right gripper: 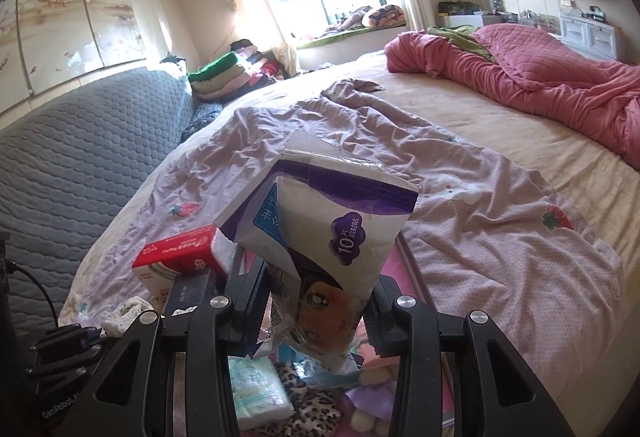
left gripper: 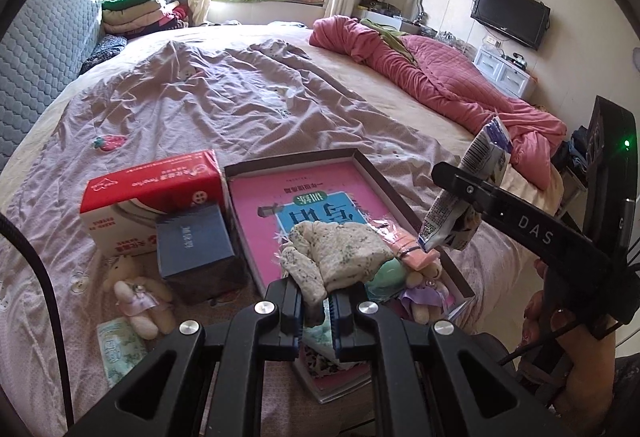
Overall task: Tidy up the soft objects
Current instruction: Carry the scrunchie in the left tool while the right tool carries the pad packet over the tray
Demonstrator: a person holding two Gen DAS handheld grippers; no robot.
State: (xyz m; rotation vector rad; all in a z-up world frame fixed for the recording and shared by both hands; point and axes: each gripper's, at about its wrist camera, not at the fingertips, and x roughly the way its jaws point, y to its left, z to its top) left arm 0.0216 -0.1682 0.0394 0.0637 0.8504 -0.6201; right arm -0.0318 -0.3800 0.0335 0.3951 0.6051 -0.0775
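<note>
My left gripper [left gripper: 316, 311] is shut on a cream floral sock [left gripper: 332, 257] that drapes over the near end of a shallow box [left gripper: 360, 161] with a pink book inside. A green soft item [left gripper: 386, 275] and a small doll in a purple dress [left gripper: 424, 295] lie in the box beside the sock. My right gripper [right gripper: 316, 313] is shut on a white and purple soft packet [right gripper: 340, 221], held above the box; it also shows in the left wrist view [left gripper: 472, 189].
A red and white tissue box [left gripper: 156, 197], a blue box [left gripper: 196, 245], a small teddy in a lilac dress [left gripper: 138, 297] and a green tissue pack [left gripper: 120, 349] lie left of the box on the lilac sheet. A pink quilt [left gripper: 440, 77] lies far right.
</note>
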